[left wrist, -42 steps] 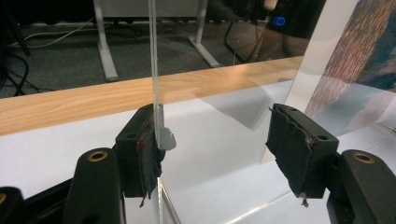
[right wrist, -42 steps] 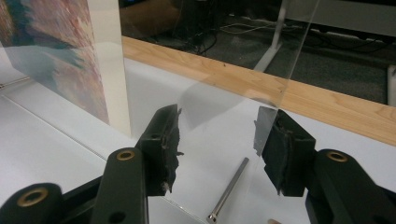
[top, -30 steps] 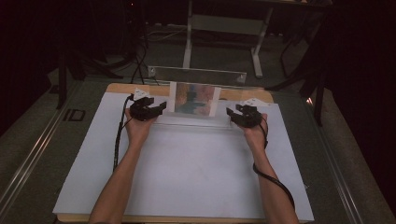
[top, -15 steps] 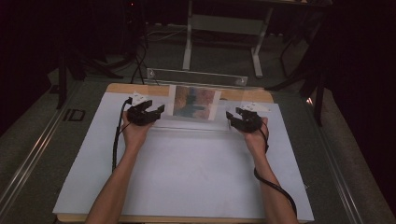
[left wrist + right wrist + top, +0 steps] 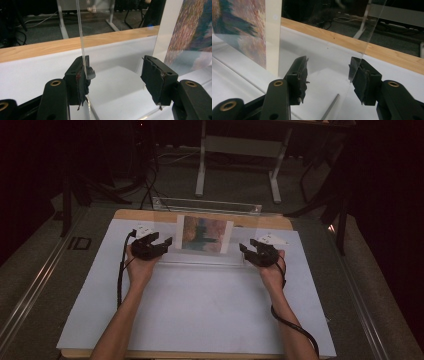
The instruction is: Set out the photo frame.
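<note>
Clear plastic sheet (image 5: pixel 200 251): stands upright on the white worktop (image 5: pixel 200 315), a printed picture (image 5: pixel 205 234) at its middle, between the two sets of fingers.

Left gripper (image 5: pixel 116 72): fingers spread, having just closed a little; the sheet's edge lies against one finger (image 5: pixel 80 80), the other stands apart.

Right gripper (image 5: pixel 329 77): fingers spread; the sheet's other edge runs beside one finger (image 5: pixel 364 80); contact cannot be told.

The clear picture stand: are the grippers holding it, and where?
Nothing is held. Both grippers stand open at the clear stand's side edges.
</note>
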Action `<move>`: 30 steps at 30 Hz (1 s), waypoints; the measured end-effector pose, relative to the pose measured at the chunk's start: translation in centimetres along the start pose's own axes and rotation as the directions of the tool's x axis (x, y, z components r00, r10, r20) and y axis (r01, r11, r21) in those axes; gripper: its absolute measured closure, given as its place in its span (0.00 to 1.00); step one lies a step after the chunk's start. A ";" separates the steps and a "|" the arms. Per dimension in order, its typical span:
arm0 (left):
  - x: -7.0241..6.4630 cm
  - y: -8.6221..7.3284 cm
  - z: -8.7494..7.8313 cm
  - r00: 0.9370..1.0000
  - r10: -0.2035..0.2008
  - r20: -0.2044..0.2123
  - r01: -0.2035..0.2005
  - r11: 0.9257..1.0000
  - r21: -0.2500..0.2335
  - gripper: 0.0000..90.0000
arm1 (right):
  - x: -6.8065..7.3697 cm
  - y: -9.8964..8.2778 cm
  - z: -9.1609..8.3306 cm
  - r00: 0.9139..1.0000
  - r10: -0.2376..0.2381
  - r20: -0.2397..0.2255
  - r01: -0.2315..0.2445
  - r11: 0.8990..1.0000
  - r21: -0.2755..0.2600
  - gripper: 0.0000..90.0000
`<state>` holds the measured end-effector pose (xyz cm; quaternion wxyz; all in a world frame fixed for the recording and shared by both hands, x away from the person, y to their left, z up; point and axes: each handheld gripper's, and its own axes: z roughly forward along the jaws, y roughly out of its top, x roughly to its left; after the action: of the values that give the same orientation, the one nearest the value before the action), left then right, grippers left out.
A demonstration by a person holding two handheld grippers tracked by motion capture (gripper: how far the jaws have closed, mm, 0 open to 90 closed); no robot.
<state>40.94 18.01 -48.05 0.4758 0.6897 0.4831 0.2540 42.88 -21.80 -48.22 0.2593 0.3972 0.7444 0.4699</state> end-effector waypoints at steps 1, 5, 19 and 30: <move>0.0 0.0 -0.1 1.000 -0.003 0.001 0.003 1.000 0.002 0.44 | 0.1 0.0 -0.1 1.000 -0.004 -0.002 0.004 1.000 0.000 0.54; 0.1 -0.3 -0.6 1.000 -0.008 0.006 0.008 1.000 -0.001 0.44 | 0.4 0.1 -0.4 1.000 -0.009 -0.006 0.009 1.000 -0.005 0.54; -0.3 -0.3 -1.8 1.000 -0.016 0.001 0.016 1.000 -0.008 0.44 | 1.1 -0.1 -1.3 1.000 0.019 -0.022 -0.020 0.999 -0.028 0.54; -0.8 -0.3 -2.8 1.000 -0.022 -0.003 0.022 1.000 -0.017 0.44 | 1.6 0.0 -2.1 0.999 0.022 -0.026 -0.023 0.999 -0.032 0.54</move>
<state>38.23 18.47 -47.12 0.4835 0.6799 0.4894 0.2540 40.42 -21.55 -47.39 0.2508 0.3953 0.7354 0.4900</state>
